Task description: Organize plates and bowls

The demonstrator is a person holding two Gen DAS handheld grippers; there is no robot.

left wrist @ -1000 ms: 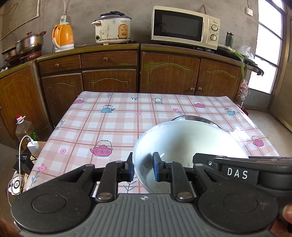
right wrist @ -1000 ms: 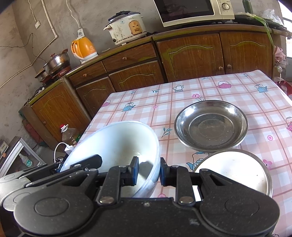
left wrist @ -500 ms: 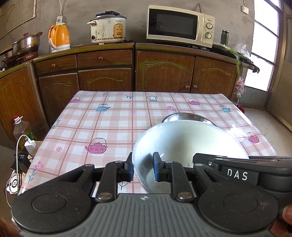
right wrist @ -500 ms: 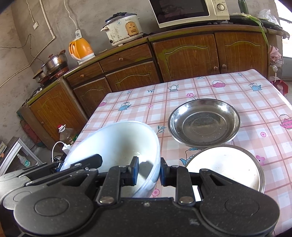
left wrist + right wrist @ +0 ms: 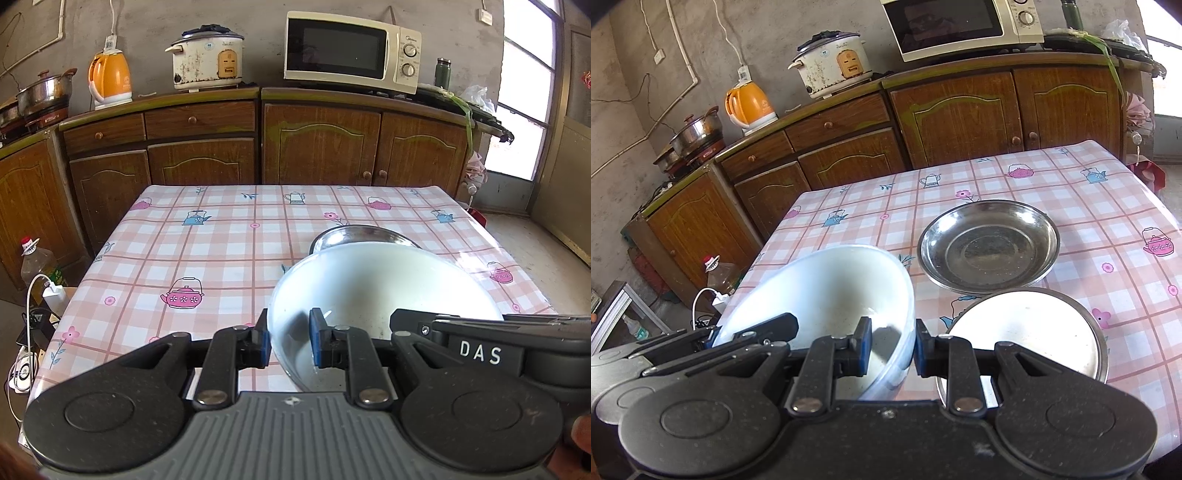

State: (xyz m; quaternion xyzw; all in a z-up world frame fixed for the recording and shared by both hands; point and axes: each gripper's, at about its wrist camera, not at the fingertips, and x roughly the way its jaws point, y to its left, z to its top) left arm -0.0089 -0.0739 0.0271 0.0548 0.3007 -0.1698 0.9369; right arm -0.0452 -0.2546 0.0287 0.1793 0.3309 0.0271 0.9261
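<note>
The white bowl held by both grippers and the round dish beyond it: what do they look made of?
White bowl: probably plastic or melamine; smooth, opaque, soft sheen, slightly translucent rim. Round dish: stainless steel by its look; grey, mirror-like reflections, fine scuffs.

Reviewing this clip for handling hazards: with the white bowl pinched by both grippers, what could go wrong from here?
1. The white bowl hangs tilted, held only by its rim in the left gripper and right gripper; uneven motion could twist it loose.
2. The white plate and steel dish lie close beside it, so lowering carelessly may clip their rims.
3. It hangs near the table's front edge, so a slip might reach the floor.
</note>
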